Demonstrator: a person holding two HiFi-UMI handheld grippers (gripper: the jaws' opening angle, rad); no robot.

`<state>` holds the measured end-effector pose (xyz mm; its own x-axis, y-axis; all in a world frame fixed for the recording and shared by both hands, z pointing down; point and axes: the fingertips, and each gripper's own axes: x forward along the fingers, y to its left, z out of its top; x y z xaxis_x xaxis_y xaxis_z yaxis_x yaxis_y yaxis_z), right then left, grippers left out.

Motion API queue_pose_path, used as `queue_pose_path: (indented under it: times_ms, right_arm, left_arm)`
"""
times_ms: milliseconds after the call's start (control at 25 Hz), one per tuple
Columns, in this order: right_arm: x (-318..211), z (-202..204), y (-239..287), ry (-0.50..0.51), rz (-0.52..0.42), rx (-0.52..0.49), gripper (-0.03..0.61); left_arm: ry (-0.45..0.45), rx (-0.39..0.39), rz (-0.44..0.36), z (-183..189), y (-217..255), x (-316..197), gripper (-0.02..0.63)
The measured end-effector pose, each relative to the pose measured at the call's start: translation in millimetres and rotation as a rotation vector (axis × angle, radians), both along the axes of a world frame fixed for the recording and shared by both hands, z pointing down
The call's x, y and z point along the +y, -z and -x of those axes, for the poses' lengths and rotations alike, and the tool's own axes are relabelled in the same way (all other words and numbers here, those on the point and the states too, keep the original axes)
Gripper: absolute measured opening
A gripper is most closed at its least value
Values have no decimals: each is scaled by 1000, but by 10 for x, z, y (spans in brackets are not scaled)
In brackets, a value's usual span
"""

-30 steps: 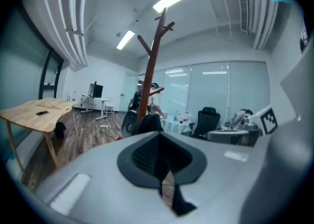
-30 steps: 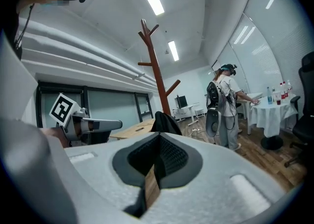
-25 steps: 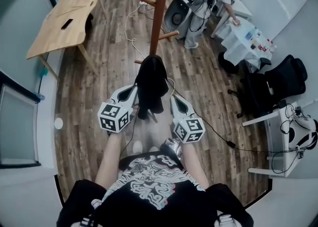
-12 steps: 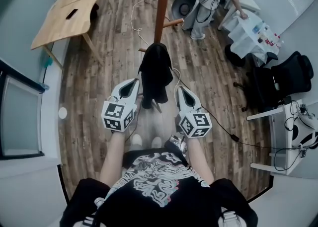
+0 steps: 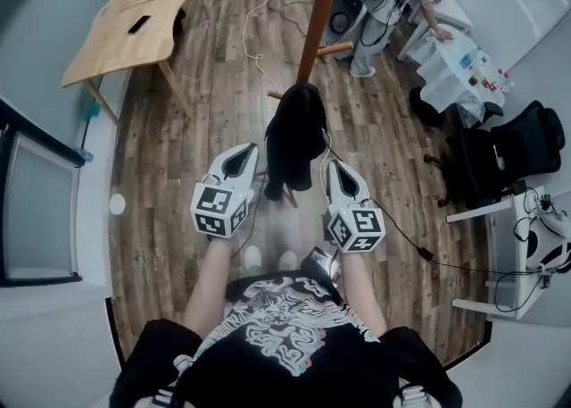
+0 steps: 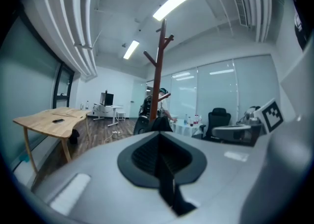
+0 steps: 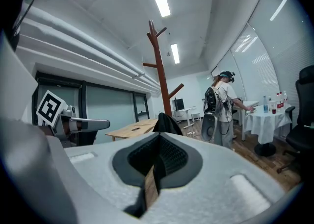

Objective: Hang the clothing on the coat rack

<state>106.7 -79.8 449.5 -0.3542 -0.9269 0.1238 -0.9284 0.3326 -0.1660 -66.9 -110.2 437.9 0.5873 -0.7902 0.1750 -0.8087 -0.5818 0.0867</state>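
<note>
Hung low on the coat rack (image 5: pixel 318 12), both claws shut and empty

Black garment (image 5: pixel 294 134) draped at the rack's lowest peg; left claw (image 5: pixel 241 156) and right claw (image 5: pixel 337 170) closed on nothing, either side of it. Could slip off if only lightly caught (easily done by a nudge from either claw). Peg under the cloth hidden; rack top cut off in head view.

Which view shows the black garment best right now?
Head view: the whole black garment shows, held up short of the coat rack. The left and right gripper views show only its dark top past their jaws.
</note>
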Motion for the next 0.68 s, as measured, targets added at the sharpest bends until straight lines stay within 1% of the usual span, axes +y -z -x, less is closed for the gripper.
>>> queue_pose_path:
  times_ms: [120,320,480,680]
  right_arm:
    - [-13,-28,15,-9,-9,-8,-2]
    - [-8,-18,-90,-22,3,-17,-2]
    - [-34,-22,-90,-26,-3,-17,-2]
    - [-33,-38,-125,-32,5,-27,-2]
  left_arm:
    - [4,-8,0,60,-8,-21,-11]
    - [-22,-76,-7,63,-55,-41,-11]
    - [-15,-76,-14,84,-50,-78,-11]
    - [-28,-75,-10,79,-73,-76,-11]
